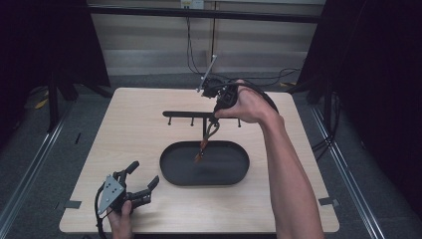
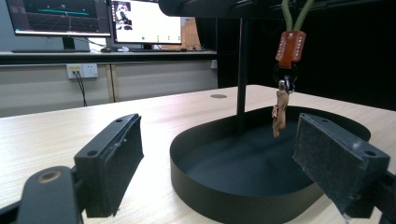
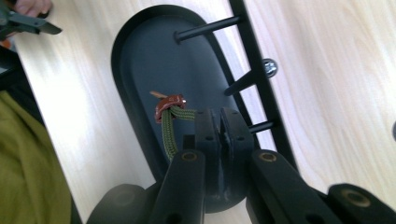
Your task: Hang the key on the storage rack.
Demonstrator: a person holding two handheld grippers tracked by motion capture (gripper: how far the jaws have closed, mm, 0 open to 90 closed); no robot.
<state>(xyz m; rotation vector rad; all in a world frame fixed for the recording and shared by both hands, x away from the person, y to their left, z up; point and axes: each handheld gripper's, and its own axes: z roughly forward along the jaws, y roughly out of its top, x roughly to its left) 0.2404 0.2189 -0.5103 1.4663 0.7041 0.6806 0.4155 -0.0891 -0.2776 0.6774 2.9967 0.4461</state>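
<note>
Closed black jaws of the right gripper (image 3: pixel 219 135) pinch the green cord loop of a keychain (image 1: pixel 201 152), whose brown leather tab and small key dangle above the black oval tray (image 1: pixel 171 172). By the look of it, the step in hand is hanging that loop on one of the pegs of the black rack (image 1: pixel 181 114) that stands at the tray's far rim. To do it well, the loop should hang slack and wide below the jaws, be carried level with a peg tip, and be slid over it toward the rack's bar before the grip lets go; the tab swings freely, so a slow approach would keep it from knocking the tray wall. The rack's upright post, just beside the keychain, is the main thing in the way, along with the neighbouring pegs. Near the tray's closer left end, the left gripper (image 1: pixel 141 180) rests low over the wooden surface (image 1: pixel 134 134) with jaws wide and nothing between them. Monitors stand well beyond the tray.
</note>
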